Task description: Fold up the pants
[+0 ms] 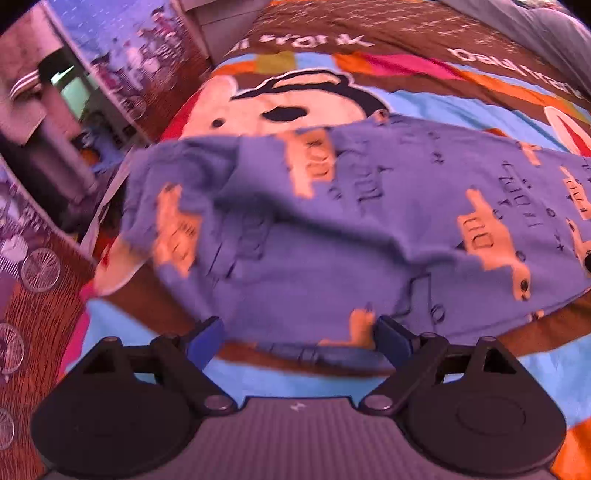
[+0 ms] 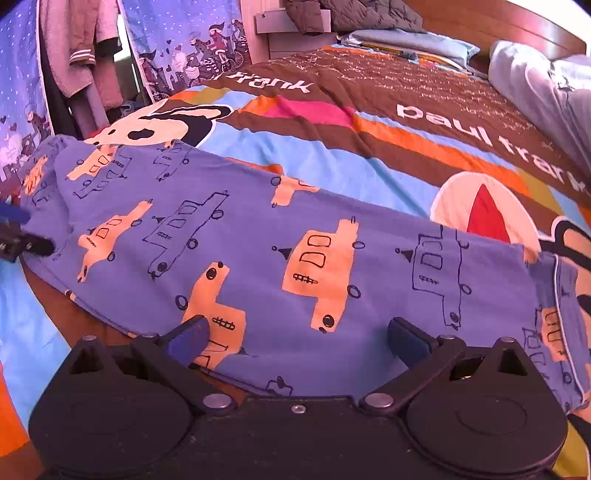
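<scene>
Two grippers work over one pair of pants on a bed. Nearest in the left wrist view, the left gripper (image 1: 301, 339) stands with its two blue-padded fingers (image 1: 207, 341) spread wide apart, holding nothing, the blurred near hem of the pants (image 1: 314, 236) lying between and just beyond them. In the right wrist view the right gripper (image 2: 299, 341) is likewise spread apart and grips nothing; its two fingertips (image 2: 188, 338) sit over the near edge of the same blue fabric, though whether they touch it cannot be told. The single pair of pants (image 2: 258, 236) is blue, printed with many orange trucks and outlined trucks, and lies stretched flat across the near part of the bedspread (image 2: 332, 147), roughly parallel to the bed's near edge, with one end bunched toward the left. At that left end the tip of the left gripper (image 2: 22, 236) shows beside the cloth. Beyond the pants the one striped bedspread carries a cartoon monkey face (image 1: 280, 107) and white lettering. Farther back, at the head of the bed, lie one light blue pillow (image 2: 410, 42) and a dark jacket (image 2: 351, 14).
</scene>
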`<state>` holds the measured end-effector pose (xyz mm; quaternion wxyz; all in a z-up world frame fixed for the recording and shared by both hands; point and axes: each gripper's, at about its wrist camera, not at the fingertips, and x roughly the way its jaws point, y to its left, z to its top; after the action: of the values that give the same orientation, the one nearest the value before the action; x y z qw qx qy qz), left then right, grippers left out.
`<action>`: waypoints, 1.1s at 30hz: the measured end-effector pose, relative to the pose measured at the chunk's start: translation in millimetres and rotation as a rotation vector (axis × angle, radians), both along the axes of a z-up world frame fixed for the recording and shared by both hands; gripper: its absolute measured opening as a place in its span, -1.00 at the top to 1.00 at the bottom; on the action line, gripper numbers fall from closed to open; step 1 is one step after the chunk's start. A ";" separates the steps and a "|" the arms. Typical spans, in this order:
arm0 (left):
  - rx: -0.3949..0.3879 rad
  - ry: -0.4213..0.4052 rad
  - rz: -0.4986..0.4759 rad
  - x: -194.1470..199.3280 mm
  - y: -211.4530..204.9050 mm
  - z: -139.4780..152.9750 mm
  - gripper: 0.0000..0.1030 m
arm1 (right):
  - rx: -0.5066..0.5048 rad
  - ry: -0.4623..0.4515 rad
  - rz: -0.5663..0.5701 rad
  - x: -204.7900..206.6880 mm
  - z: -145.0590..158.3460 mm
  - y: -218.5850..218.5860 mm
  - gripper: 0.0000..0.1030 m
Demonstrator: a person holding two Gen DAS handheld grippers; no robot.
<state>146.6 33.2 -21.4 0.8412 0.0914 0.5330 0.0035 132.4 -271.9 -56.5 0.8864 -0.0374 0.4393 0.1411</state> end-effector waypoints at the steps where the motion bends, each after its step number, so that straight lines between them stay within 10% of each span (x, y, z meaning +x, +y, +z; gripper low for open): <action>1: -0.001 0.003 0.011 -2.5 1.0 -0.2 -0.79 | 0.001 0.001 -0.001 0.9 -0.2 0.0 -0.99; 13: 0.057 -0.148 -0.014 -20.4 -32.5 54.9 -0.87 | -0.102 -0.201 -0.075 -28.9 26.5 4.5 -0.99; 22: 0.089 -0.070 0.027 3.6 -58.7 -12.6 -0.98 | 0.034 0.017 -0.159 -4.7 1.8 -27.4 -0.99; 33: 0.094 0.063 0.011 -17.5 -39.4 14.2 -0.91 | 0.066 0.007 -0.183 -31.4 17.9 -47.3 -0.99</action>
<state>129.1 -6.1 -7.2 0.8186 0.1281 0.5591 0.0304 101.0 -319.2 -38.6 0.8949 0.0327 0.4389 0.0739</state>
